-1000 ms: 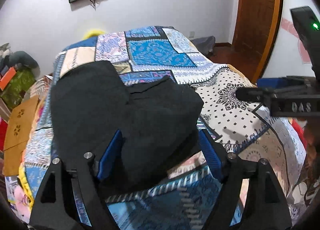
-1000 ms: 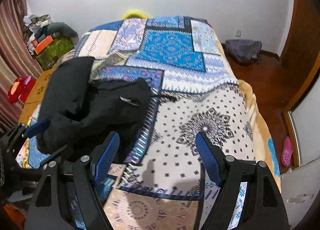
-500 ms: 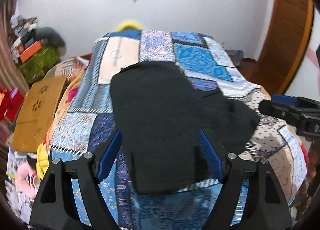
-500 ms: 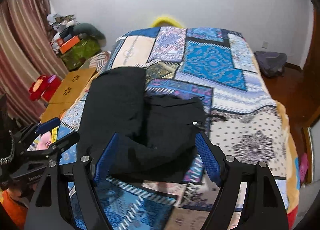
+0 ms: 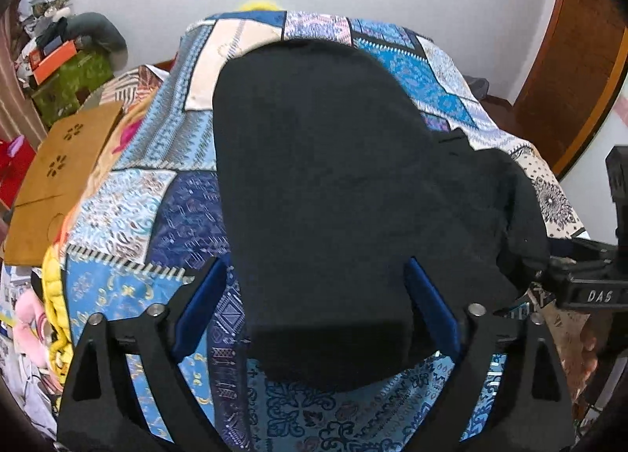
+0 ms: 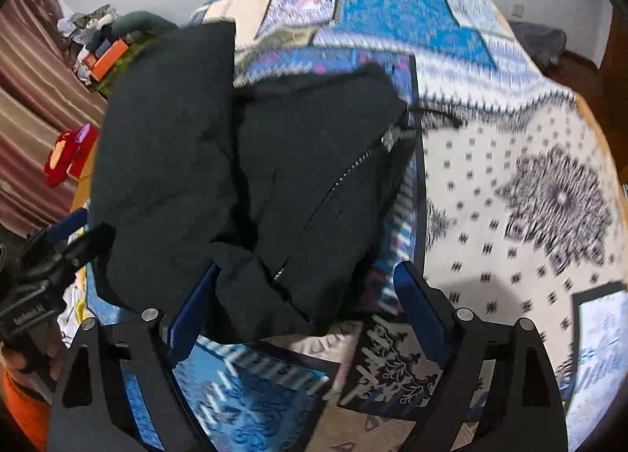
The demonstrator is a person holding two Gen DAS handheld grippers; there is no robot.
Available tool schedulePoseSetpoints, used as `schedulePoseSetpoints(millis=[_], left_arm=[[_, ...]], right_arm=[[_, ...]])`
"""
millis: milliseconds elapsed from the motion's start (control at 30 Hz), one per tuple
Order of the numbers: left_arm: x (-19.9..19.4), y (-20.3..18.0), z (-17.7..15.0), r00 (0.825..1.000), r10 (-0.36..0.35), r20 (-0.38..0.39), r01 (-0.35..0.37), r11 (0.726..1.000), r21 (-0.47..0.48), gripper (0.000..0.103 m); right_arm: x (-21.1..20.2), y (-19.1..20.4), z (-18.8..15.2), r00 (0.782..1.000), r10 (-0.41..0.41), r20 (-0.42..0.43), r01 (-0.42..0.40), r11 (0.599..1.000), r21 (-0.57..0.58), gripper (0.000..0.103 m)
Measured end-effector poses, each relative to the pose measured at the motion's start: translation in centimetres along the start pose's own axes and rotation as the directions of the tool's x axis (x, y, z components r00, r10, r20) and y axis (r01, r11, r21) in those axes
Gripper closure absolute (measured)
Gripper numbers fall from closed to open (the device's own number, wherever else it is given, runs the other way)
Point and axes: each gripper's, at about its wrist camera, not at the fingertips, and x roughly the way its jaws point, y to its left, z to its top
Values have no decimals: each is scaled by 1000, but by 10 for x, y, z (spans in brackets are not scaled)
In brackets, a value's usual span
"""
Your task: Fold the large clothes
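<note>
We see a black jacket (image 5: pixel 333 193) lying on a bed with a blue patchwork blanket (image 5: pixel 129 208) in a white-walled room with a wooden door (image 5: pixel 569 71), while our left gripper (image 5: pixel 314 302) and right gripper (image 6: pixel 310 302) both hang spread, pinching nothing.

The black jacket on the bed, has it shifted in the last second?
Cannot tell. The black jacket lies on the patchwork bedspread as before; both cameras swung, so its changed framing may be camera motion only.

A home bedroom: a bed (image 5: pixel 157 193) under a patchwork quilt (image 6: pixel 510 161), wooden door (image 5: pixel 569 71), striped curtains (image 6: pixel 35 98), clutter piled by the wall.
</note>
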Motion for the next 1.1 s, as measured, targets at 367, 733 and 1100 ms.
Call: schedulePoseSetpoints(millis=[367, 733, 1100], left_arm=[[-22, 10, 10, 997, 31, 68, -32, 999, 4, 8], [-4, 50, 46, 995, -102, 1, 102, 990, -96, 8], [88, 91, 44, 841, -528, -117, 438, 793, -424, 0]], right_arm=[[-40, 10, 10, 997, -20, 78, 25, 998, -59, 17], [-47, -13, 43, 985, 5, 175, 8, 997, -72, 14], [24, -40, 51, 974, 172, -146, -164, 984, 67, 15]])
